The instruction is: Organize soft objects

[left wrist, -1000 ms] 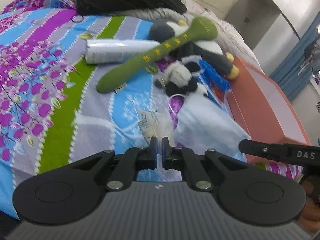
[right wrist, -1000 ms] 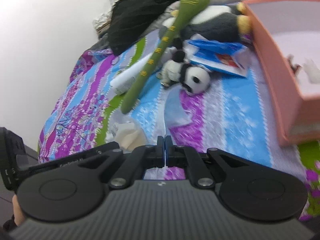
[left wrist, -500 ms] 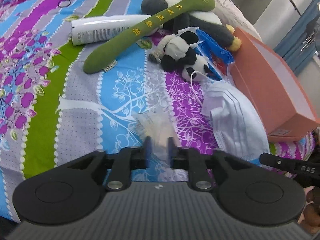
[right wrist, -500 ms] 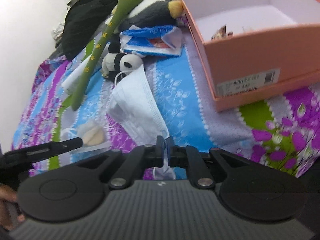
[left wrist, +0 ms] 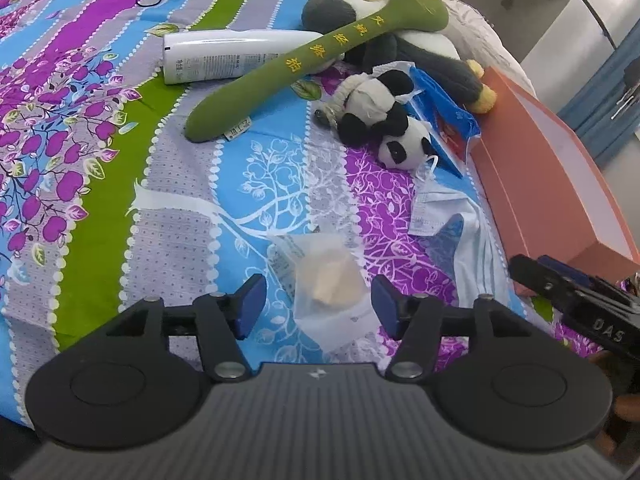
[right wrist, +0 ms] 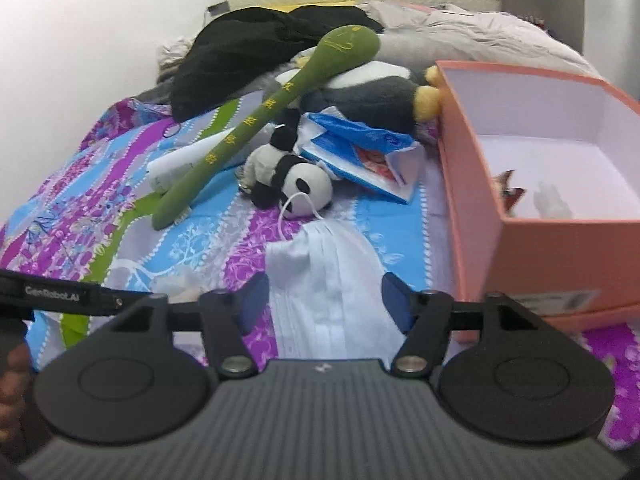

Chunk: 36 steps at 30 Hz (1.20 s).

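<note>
Left gripper (left wrist: 318, 300): jaws spread, just been opening, nothing pinched; clear packet (left wrist: 326, 280) lies flat on the bed (left wrist: 92, 240) between them.
Clear packet: light, crinkly, probably slippery film around a pale soft lump; best pinched at the lump, not the loose edge.
Green plush stick (left wrist: 304, 60): at 11 o'clock from the packet, leaning on the grey plush (left wrist: 420, 52); soft, long, likely floppy; hold near mid-length.
Panda (left wrist: 380, 120): at 1 o'clock; squashy, easy to grasp by the body.
Right gripper (right wrist: 322, 300): jaws released, just been opening, straddling the face mask (right wrist: 332, 268), no squeeze visible.
Face mask: limp, thin, featherweight; gather pleats at centre.
Orange box (right wrist: 560, 256): at 2 o'clock, open, probable destination.
</note>
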Tool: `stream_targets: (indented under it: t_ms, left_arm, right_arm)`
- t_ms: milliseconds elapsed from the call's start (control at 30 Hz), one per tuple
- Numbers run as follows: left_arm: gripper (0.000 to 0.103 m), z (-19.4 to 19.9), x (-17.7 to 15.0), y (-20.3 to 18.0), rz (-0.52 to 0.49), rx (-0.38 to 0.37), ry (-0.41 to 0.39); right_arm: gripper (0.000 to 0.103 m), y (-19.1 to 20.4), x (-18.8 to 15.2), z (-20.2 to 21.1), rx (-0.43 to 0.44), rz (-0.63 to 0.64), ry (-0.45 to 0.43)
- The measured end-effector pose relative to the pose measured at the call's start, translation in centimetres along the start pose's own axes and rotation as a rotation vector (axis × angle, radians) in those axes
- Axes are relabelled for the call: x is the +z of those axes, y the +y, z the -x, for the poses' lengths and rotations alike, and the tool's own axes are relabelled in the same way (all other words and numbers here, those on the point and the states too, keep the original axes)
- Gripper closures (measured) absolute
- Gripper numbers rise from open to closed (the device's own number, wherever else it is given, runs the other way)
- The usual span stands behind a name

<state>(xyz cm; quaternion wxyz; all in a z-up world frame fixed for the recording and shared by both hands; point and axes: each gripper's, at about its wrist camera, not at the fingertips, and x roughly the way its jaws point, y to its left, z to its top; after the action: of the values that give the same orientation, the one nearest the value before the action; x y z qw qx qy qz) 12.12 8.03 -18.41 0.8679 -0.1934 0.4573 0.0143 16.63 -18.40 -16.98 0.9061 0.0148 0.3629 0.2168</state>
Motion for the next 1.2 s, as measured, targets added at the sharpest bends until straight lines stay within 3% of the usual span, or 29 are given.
stream_targets:
  t_ms: [267,367,533,600,800,1200]
  left_arm:
    - [0.039,-1.3,0.5,-0.4,0.039,0.003,0.013]
    - [0.039,-1.8,0.5,-0.6,0.04,0.003,0.019]
    - [0.04,-2.6,0.6,-1.0,0.029,0.016,0.031]
    - [0.04,-2.8,0.6,-1.1,0.028,0.023,0.037]
    - [0.042,-3.5,0.8,-1.4,0.009,0.046,0.038]
    - [0.073,-4.6,0.4,-3.0,-0.1,0.121,0.038]
  right_arm:
    - [0.04,-0.1,-0.5,-5.0,0.003,0.058,0.077]
    - [0.051,-0.5,-1.0,-6.0,0.007,0.04,0.108]
    - [0.089,-1.0,-1.5,-5.6,-0.003,0.038,0.113]
    - [0.094,-1.3,-1.4,-5.3,0.001,0.031,0.117]
    - [0.096,-0.8,-1.3,-3.3,-0.009,0.025,0.096]
    - [0.096,-0.2,-2.0,-3.0,-0.039,0.034,0.122]
